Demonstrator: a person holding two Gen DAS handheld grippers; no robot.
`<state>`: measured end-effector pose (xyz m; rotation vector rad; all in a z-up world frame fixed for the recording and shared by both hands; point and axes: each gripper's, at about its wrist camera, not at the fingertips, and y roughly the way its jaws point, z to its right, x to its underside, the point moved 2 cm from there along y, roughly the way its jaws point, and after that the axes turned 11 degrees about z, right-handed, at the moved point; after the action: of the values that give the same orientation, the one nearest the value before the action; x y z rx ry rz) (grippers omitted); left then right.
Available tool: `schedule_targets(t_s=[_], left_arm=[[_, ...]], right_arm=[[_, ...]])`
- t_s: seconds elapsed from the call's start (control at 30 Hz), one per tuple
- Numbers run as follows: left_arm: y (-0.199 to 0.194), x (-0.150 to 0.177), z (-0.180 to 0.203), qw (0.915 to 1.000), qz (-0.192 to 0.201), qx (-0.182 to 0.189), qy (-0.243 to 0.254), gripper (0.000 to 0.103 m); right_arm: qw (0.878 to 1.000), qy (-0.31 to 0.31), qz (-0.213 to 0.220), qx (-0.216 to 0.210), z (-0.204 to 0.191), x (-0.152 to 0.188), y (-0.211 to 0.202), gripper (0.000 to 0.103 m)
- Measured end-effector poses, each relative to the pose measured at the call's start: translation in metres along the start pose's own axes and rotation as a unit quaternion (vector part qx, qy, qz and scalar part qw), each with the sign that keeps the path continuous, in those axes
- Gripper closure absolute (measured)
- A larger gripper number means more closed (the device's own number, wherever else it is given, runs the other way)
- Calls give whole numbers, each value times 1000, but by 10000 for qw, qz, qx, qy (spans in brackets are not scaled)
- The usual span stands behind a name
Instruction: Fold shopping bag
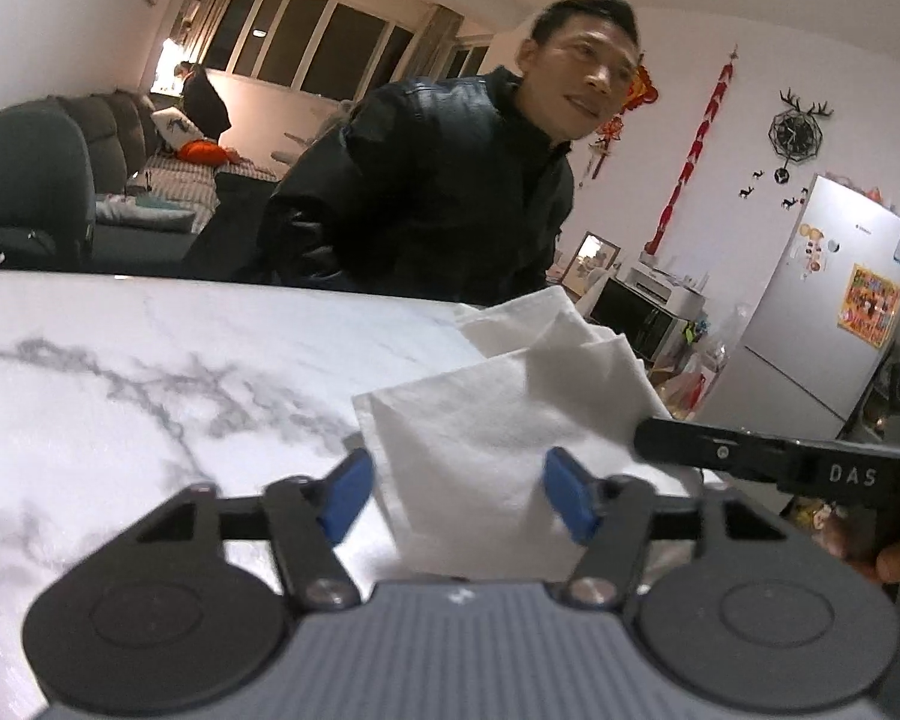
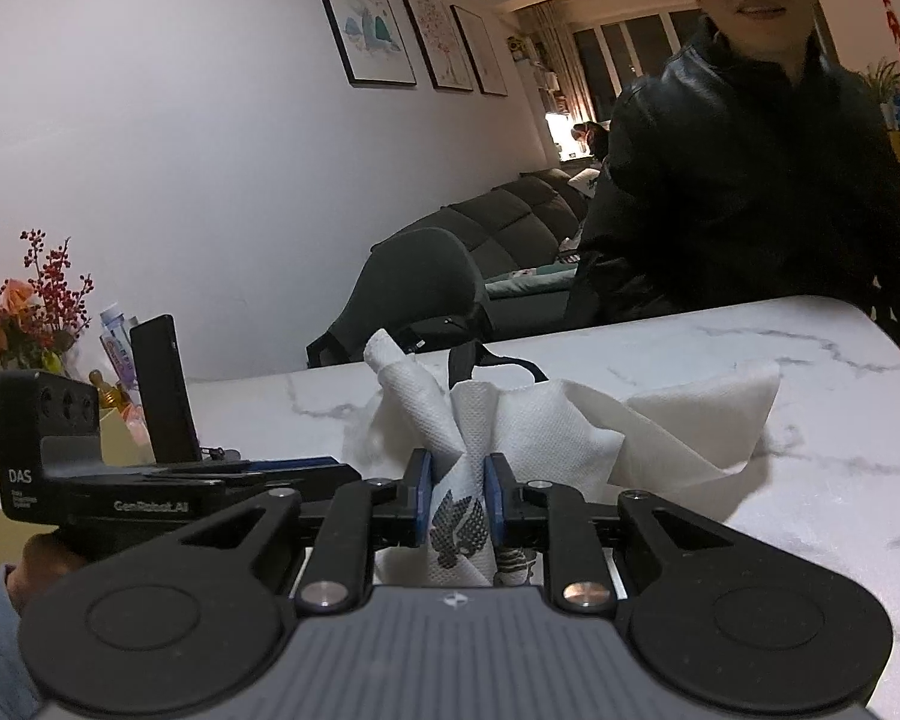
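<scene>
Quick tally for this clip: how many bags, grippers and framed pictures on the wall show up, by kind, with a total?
White shopping bag: 1
Grippers: 2, the left gripper and the right gripper
Framed pictures: 3 in the row on the wall
Total: 6

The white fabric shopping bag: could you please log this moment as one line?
white fabric shopping bag on marble table | right tongs shut on bag | left tongs open astride bag edge

Shopping bag's printed motif partly hidden between right claw's pads.
</scene>
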<state>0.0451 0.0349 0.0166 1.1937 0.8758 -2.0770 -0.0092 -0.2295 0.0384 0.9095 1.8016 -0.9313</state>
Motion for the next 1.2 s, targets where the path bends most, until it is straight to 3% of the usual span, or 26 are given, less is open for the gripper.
schedule_targets(t_s=[0.03,0.07,0.1,0.2,0.37,0.53,0.67,0.73,0.8,0.9,1.03,1.2], left_arm=[[2,-1,-3,10000,-13,18,-55,67],[3,-2,-6,9999,-29,40,-112,89],[5,-2,-8,9998,-51,59,-166,95],[7,-2,-8,10000,-43,-27,-83,102],[-1,-7,-2,9998,88,-110,160,103],[-14,-11,5,9993,134,-87,326,103],[-21,-11,9,9993,142,105,341,98],[-20,-11,12,9990,193,173,361,87],[-20,-11,16,9986,248,225,410,67],[-18,-11,19,9979,304,303,477,60],[-13,-12,25,9975,317,407,490,57],[-13,-8,40,9945,292,862,517,57]], right_arm=[[10000,8,-15,12,0,0,1,84],[10000,16,-33,28,-1,1,3,83],[10000,20,-48,40,-1,1,4,82],[9999,41,-61,118,0,1,6,77],[9996,115,-20,264,6,0,2,62],[9992,235,38,312,11,0,-5,61],[9991,238,39,346,13,1,-12,60],[9990,239,39,366,14,2,-17,60],[9990,231,36,385,14,3,-21,59],[9989,184,49,421,15,4,-32,59],[9985,176,135,497,18,1,-44,59],[9978,151,310,568,19,-6,-61,59]])
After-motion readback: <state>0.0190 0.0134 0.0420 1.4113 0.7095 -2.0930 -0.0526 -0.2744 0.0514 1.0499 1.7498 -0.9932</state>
